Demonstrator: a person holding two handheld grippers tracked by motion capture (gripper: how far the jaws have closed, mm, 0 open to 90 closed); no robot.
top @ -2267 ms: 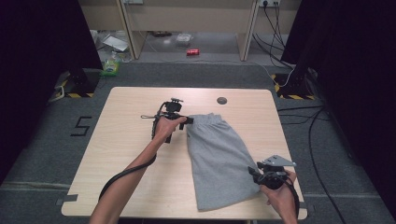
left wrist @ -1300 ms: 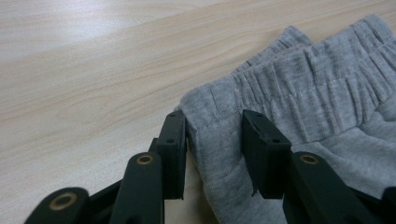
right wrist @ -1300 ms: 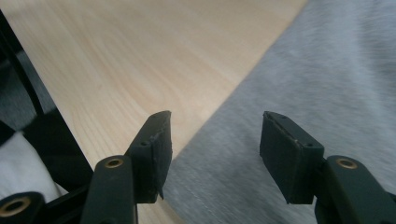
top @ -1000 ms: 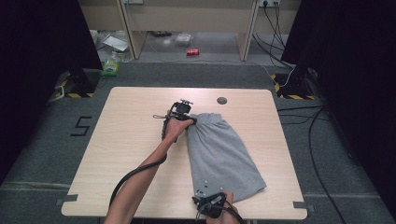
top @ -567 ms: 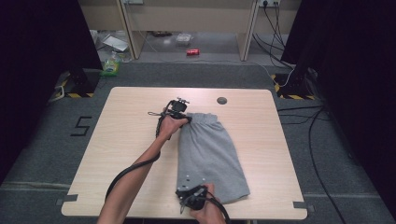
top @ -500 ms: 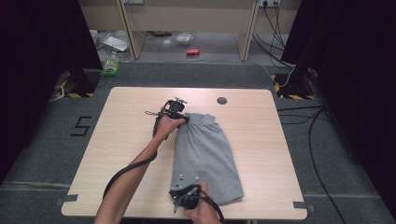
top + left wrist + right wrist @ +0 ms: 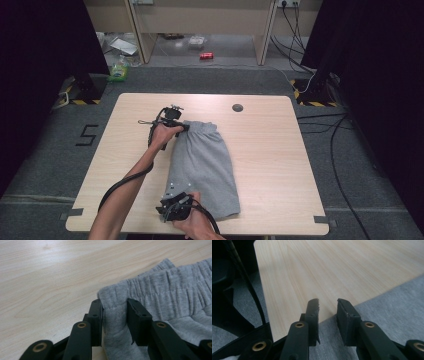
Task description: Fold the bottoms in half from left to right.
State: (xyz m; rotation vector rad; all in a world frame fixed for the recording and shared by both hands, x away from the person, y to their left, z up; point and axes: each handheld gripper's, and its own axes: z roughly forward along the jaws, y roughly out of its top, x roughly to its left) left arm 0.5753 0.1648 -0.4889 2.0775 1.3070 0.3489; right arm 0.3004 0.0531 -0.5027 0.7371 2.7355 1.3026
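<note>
Gripping the waistband corner of the grey shorts [image 7: 205, 161], left gripper [image 7: 114, 311] sits upper centre of the counter [image 7: 280, 145]. Right gripper [image 7: 328, 308], bottom centre, jaws just opened, hem edge between them, pads not pressing. Shorts lie folded mid-counter.

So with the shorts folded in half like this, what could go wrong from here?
1. The left gripper has only a small pinch of the waistband corner of the grey shorts; a pull could slip it free.
2. The right gripper stands open over the hem, its jaws having just opened, so that end lies loose and the fold may shift.
3. The hem lies close to the table's near edge; a drag towards the person could slide it over.
</note>
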